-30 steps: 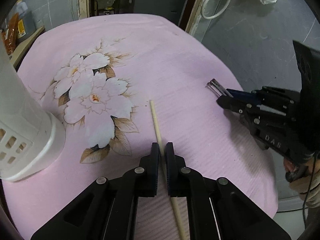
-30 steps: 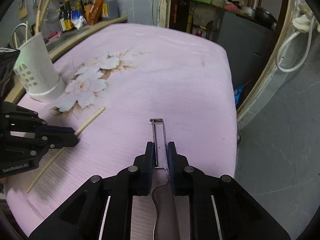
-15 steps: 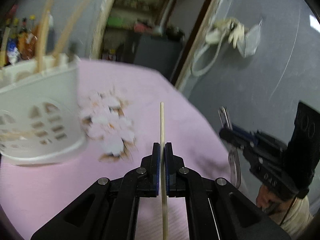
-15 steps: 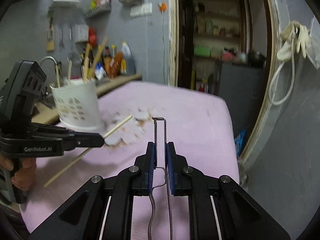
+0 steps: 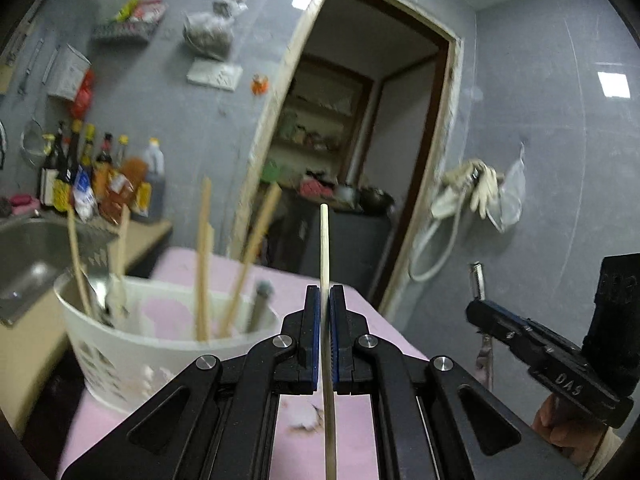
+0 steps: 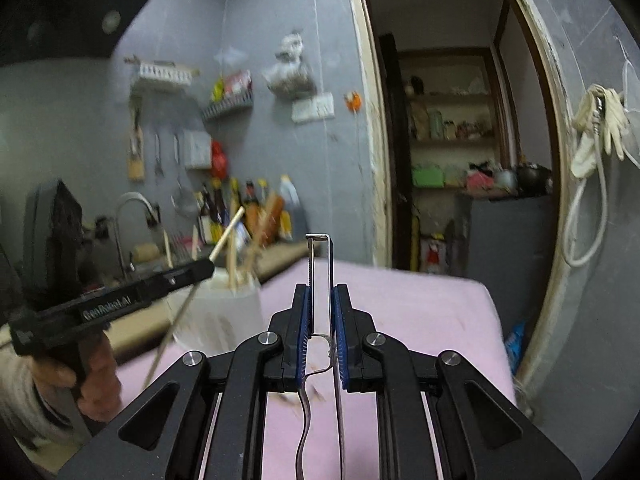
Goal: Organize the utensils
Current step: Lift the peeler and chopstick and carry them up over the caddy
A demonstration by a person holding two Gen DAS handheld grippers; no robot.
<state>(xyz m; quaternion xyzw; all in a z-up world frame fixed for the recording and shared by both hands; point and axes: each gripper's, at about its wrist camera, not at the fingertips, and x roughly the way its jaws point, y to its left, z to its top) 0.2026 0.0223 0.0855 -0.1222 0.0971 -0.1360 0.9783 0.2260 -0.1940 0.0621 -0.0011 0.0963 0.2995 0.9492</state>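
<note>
Left wrist view: my left gripper [image 5: 325, 336] is clamped tight on 1 wooden chopstick [image 5: 324, 248], which stands nearly upright between the pads, clear of the pink cloth [image 5: 352, 432]. The white utensil holder [image 5: 132, 344] sits just to the left on that cloth, with several sticks and a spoon leaning inside it. My right gripper [image 5: 480, 316] shows at the right edge.

Right wrist view: my right gripper [image 6: 321, 332] is closed on a metal peeler [image 6: 320, 280], its frame pinched between the pads and its blade end pointing forward above the cloth. The holder [image 6: 224, 316] is off to the left, partly behind my left gripper [image 6: 200, 268].

I judge this the carry step: both pieces are lifted, neither is stowed. Next I need to bring the chopstick over the holder's rim, tip it downward and release, then do the same with the peeler.
</note>
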